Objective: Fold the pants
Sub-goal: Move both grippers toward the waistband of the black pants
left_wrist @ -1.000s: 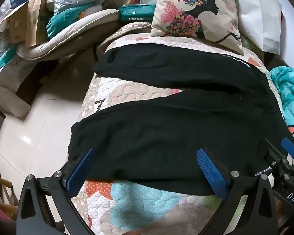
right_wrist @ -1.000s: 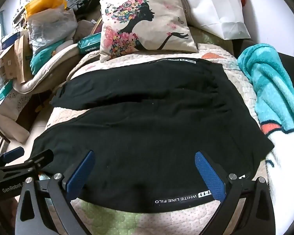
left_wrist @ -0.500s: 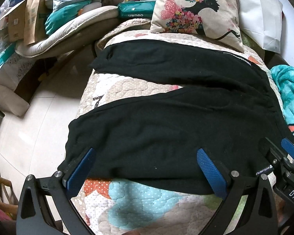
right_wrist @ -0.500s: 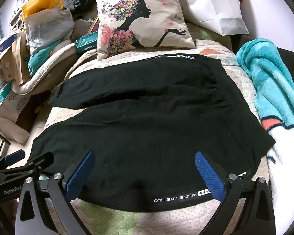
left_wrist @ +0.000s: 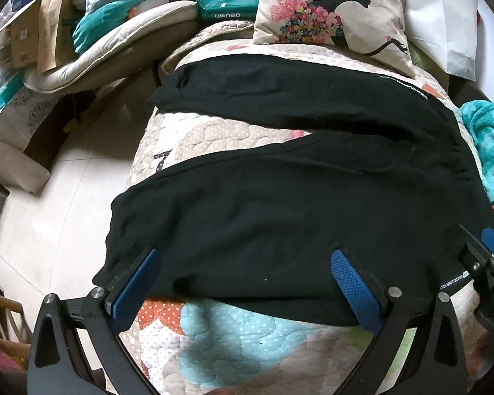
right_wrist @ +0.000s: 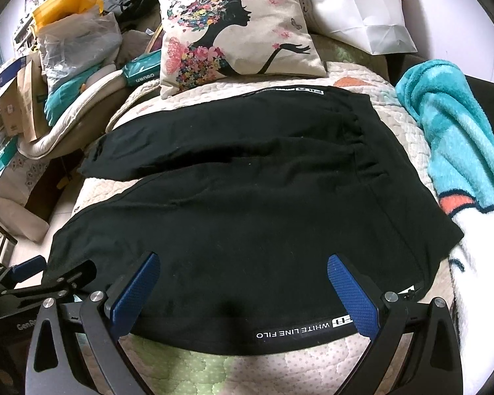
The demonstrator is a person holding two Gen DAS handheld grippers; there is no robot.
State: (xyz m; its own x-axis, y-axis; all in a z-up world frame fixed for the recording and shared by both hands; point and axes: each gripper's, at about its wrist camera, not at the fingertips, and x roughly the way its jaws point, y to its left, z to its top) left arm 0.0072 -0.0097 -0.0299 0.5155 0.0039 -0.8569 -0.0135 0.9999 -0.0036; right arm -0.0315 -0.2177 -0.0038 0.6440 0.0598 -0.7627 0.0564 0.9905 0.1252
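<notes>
Black pants [left_wrist: 296, 204] [right_wrist: 247, 204] lie spread flat on a quilted bed cover, legs running left and apart in a V, waistband at the right with white lettering [right_wrist: 299, 326] along the near hem. My left gripper [left_wrist: 243, 279] is open, hovering over the near leg's lower edge close to the cuff. My right gripper [right_wrist: 243, 283] is open above the near edge of the waist area. Nothing is between either pair of blue pads. Each gripper shows at the edge of the other's view: the right gripper [left_wrist: 487, 263] and the left gripper [right_wrist: 46, 279].
A floral silhouette cushion [right_wrist: 240, 33] and white paper bag [right_wrist: 362, 6] sit at the bed's head. A turquoise blanket [right_wrist: 457, 125] lies right of the pants. Left of the bed are bare floor [left_wrist: 49, 217], piled bedding, cardboard boxes [left_wrist: 33, 33] and bags.
Both grippers have drawn slightly back and up from the pants; the view of the bed has shifted a little. The pants lie as before and both grippers stay open.
</notes>
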